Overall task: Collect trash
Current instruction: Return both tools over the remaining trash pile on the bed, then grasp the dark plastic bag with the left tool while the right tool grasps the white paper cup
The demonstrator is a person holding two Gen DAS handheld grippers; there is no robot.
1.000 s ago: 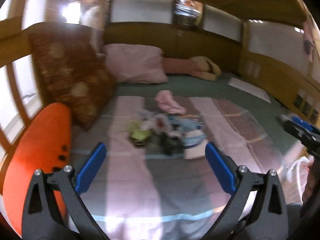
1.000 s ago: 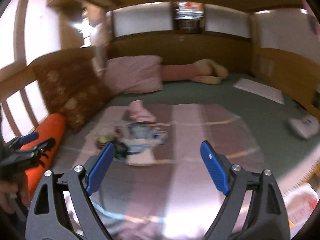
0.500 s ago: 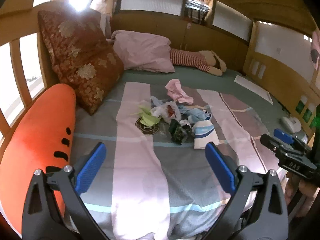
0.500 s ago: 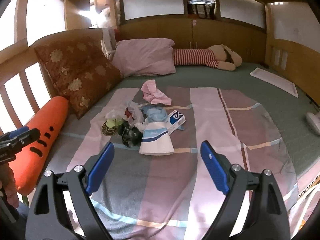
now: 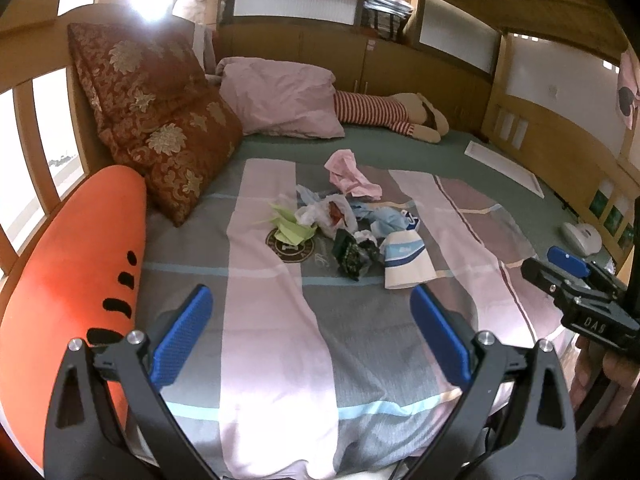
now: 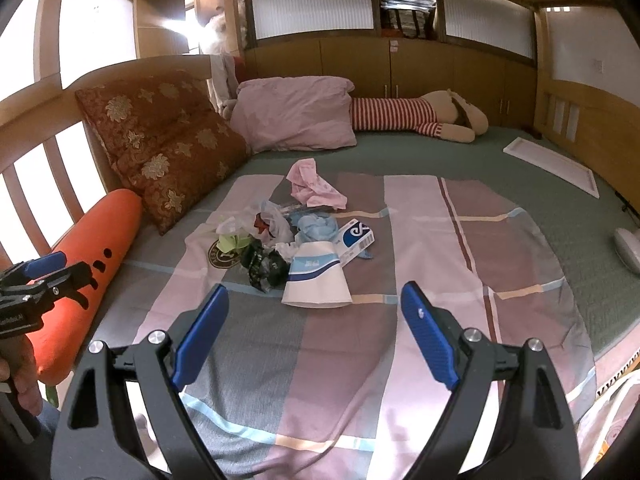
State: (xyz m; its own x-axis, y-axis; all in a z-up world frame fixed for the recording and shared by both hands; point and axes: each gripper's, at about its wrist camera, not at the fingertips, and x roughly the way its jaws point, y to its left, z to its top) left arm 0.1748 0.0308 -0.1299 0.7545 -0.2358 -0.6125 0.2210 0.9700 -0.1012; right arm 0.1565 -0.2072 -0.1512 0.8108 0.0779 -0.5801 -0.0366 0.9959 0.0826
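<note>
A heap of trash [image 5: 348,228] [image 6: 292,240] lies mid-bed on a striped blanket: a flattened white and blue paper cup [image 5: 406,266] [image 6: 316,280], a dark crumpled wrapper [image 5: 352,254] [image 6: 262,264], green paper [image 5: 290,226], a white plastic bag [image 5: 330,214], a blue and white box [image 6: 354,238] and pink crumpled paper [image 5: 352,178] [image 6: 314,186]. My left gripper [image 5: 312,328] hangs open over the blanket short of the heap, nothing between its blue pads. My right gripper [image 6: 312,326] is open and empty too, just short of the cup.
An orange carrot-shaped cushion [image 5: 76,264] and a brown floral pillow [image 5: 160,120] line the left rail. A pink pillow [image 5: 280,98] and a striped plush toy [image 5: 396,114] lie at the head. A white flat board [image 6: 554,166] and a white object [image 5: 580,236] sit at right.
Both views were blurred a second ago and have settled sharp. The right gripper sank a little toward the bed, and the heap sits nearer in its view. Both grippers' jaws stayed wide apart.
</note>
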